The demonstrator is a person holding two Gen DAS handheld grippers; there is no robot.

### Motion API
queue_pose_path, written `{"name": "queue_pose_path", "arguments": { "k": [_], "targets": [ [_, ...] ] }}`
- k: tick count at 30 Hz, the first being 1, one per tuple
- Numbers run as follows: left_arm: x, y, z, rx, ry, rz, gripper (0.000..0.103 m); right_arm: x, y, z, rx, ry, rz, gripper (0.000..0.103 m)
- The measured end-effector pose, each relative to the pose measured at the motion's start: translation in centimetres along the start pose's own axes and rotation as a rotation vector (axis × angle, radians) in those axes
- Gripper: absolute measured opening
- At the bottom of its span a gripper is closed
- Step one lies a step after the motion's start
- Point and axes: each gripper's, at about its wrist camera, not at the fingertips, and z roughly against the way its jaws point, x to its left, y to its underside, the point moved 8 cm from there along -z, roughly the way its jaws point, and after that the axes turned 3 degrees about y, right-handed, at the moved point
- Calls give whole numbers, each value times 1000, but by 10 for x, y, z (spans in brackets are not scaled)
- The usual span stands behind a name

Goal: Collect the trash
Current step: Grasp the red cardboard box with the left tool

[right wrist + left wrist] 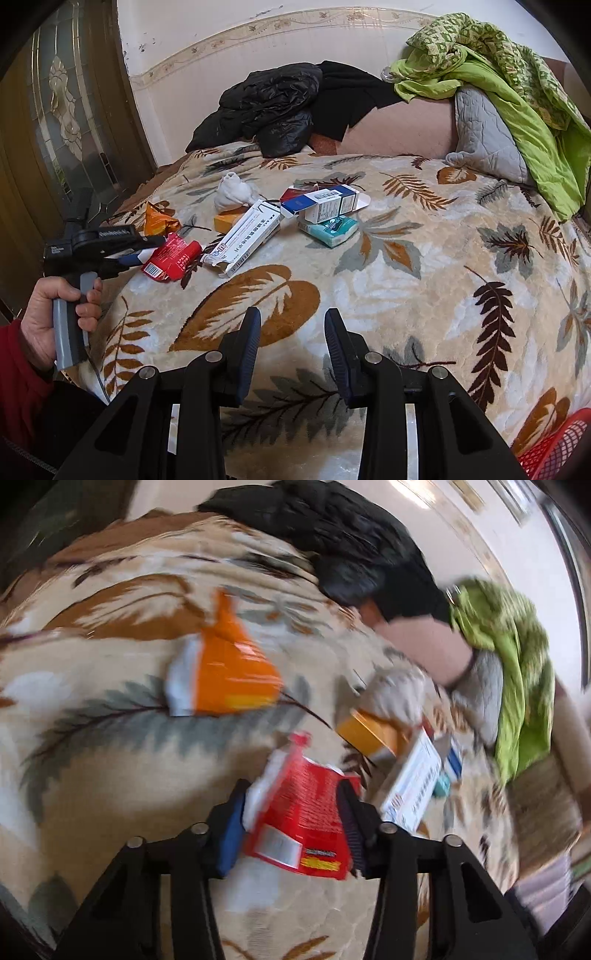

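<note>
Your left hand [55,325], in a red sleeve, grips the grey handle at the left edge of the right wrist view; your left gripper [295,819] has the crumpled red foil wrapper [306,823] between its jaws, though blur keeps you from telling whether the blue pads actually press on it; that wrapper lies on the plush beige blanket with brown and grey leaves [424,295], near its left edge. Just beyond it sits a crumpled orange snack packet [159,219]; to the right comes a long white cardboard box with printed characters [243,240], torn open at its near end and leaning over a small yellow box [227,221]; a wad of white tissue [234,192] rests behind them. Further right, a blue-and-white carton [325,203] lies across a teal tissue pack [328,229]. Your right gripper [291,358] hovers low over the blanket, well apart from the litter, jaws spread with nothing between them. A red mesh basket [554,443] shows at the lower right corner.
</note>
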Motion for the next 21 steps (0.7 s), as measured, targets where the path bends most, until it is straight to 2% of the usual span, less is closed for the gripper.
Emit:
{"name": "queue_pose_path", "arguments": {
  "k": [2, 7, 9, 10, 15, 18, 21],
  "targets": [
    [-18, 8, -10, 41, -7, -80, 21, -1, 0, 0, 0, -4, -6, 39],
    [-38, 21, -31, 78, -69, -201, 20, -1, -1, 0, -2, -4, -8, 39],
    [-39, 20, -32, 67, -67, -204, 12, -1, -1, 0, -4, -2, -7, 39],
    [-39, 19, -31, 59, -65, -202, 11, -1, -1, 0, -4, -2, -10, 39],
    [-45, 13, -3, -35, -63, -198, 5, -4, -2, -7, 27, -40, -58, 39],
    [-52, 15, 28, -125, -105, -213, 3, -3, -3, -24, 87, -102, -104, 39],
    [-58, 22, 48, -184, -126, -221, 3, 3, -8, -43, 131, -117, -120, 46]
  ]
}}
